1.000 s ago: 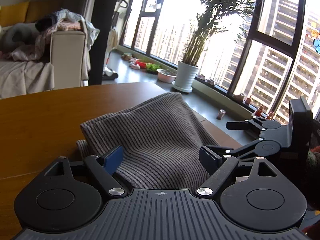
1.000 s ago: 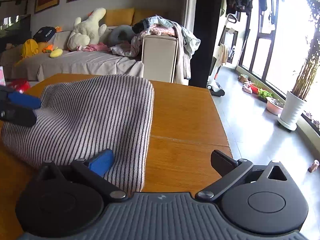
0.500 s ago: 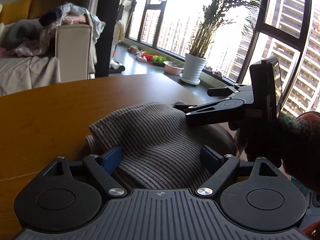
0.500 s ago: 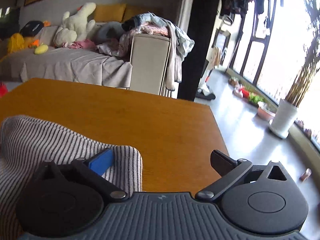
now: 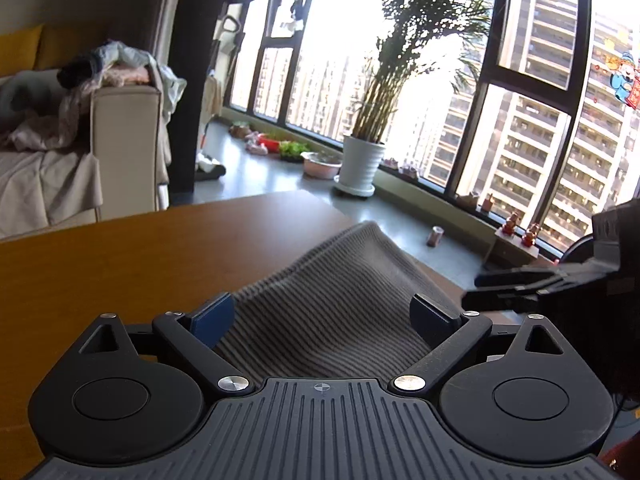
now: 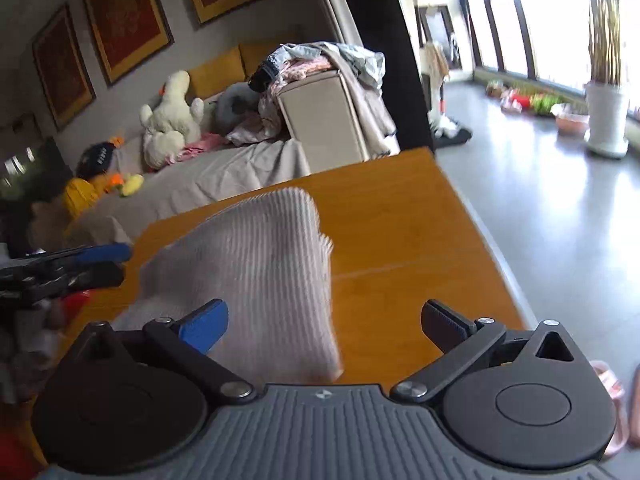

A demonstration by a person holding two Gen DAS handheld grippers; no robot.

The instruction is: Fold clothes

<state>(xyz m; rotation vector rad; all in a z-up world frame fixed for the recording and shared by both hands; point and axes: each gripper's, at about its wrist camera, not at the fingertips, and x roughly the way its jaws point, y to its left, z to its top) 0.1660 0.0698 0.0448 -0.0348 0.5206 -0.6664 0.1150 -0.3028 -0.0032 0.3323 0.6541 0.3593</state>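
Wood table (image 6: 400, 240), striped cloth (image 6: 256, 264) bunched on it. Your left gripper (image 5: 322, 314) and right gripper (image 6: 324, 322) wide apart, holding nothing. Grab one layer only, fold slips apart.

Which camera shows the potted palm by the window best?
The left wrist view: the potted palm stands whole, from its white pot up into the fronds, against the window. The right wrist view catches only the pot and some stems at its right edge.

Orange-brown wooden table (image 6: 400, 240), folded striped knit garment (image 6: 256, 264) on it
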